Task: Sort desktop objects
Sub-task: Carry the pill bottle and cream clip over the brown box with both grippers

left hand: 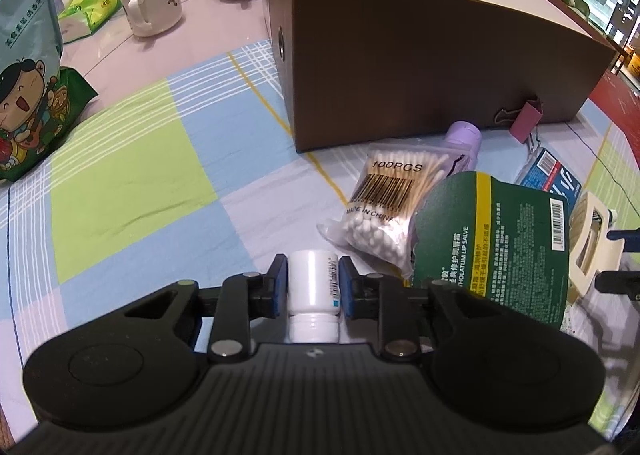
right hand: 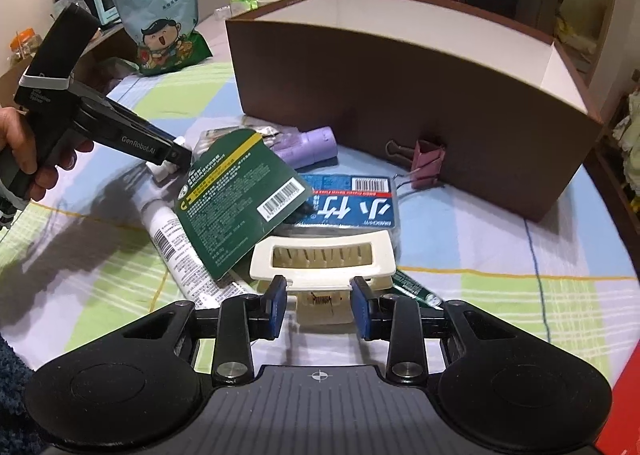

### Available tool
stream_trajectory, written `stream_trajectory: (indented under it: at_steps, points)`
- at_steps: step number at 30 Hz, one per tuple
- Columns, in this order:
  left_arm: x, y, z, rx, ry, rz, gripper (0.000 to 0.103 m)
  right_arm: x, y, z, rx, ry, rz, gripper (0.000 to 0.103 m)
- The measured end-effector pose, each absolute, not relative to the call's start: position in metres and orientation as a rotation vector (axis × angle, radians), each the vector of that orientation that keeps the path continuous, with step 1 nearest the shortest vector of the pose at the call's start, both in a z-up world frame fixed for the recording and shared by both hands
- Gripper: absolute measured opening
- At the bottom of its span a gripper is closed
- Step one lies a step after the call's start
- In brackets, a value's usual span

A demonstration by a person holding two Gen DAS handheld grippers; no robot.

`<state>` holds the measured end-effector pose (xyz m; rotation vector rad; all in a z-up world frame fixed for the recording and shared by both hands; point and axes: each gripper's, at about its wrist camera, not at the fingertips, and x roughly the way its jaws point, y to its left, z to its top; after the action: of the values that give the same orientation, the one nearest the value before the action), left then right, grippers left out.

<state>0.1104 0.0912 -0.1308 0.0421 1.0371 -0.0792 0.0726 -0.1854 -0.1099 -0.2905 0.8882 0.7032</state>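
A small white bottle is clamped between the pads of the left gripper, low over the checked cloth at the left of the pile. It could slip, since only the smooth sides are pinched. To its right, a bag of cotton swabs and a green card are crowded close. Farther right, a cream hair clip is straddled by the right gripper, whose jaws are parted and not closed on it; the card and a blue packet could be dragged along. The brown box is set behind, toward the far edge, its inside unseen.
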Motion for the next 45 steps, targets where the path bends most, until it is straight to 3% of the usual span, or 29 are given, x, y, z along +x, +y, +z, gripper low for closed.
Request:
stream_trajectory:
  at_steps: [21,45]
  points:
    - [0.085,0.074,-0.062,-0.001,0.947,-0.116,0.022,0.075,-0.203,-0.046,-0.247,0.704,0.728,0.033]
    - [0.145,0.01,0.016,0.103,0.793,-0.114,0.022,0.143,-0.243,0.035,-0.146,0.495,0.728,0.034]
